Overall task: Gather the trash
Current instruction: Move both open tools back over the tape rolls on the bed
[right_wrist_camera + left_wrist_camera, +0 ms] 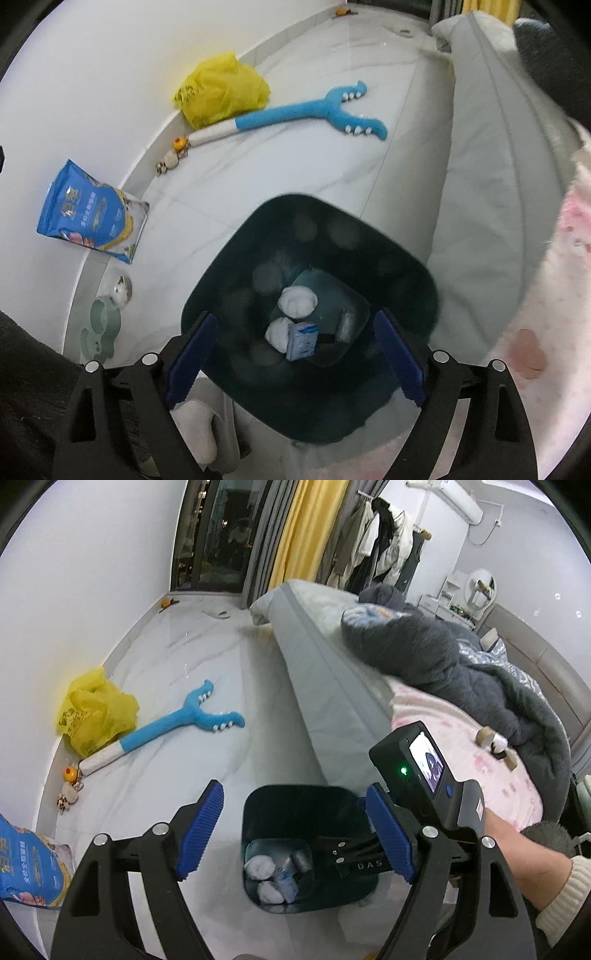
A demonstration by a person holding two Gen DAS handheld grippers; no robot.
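both fingers point(402, 360) spread wide, above bin point(391, 254)

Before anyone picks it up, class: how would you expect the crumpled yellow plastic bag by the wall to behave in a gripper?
The yellow plastic bag looks thin and creased, so it would probably collapse and hang floppy. It holds a puffed shape, so it likely weighs little for its size. Its glossy film may slip between the pads. What it contains cannot be seen.

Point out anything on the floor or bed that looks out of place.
A crumpled yellow plastic bag lies loose on the floor against the wall, beside a blue toy. Cardboard tubes sit on the pink bedsheet. The dark bin already holds white wads.
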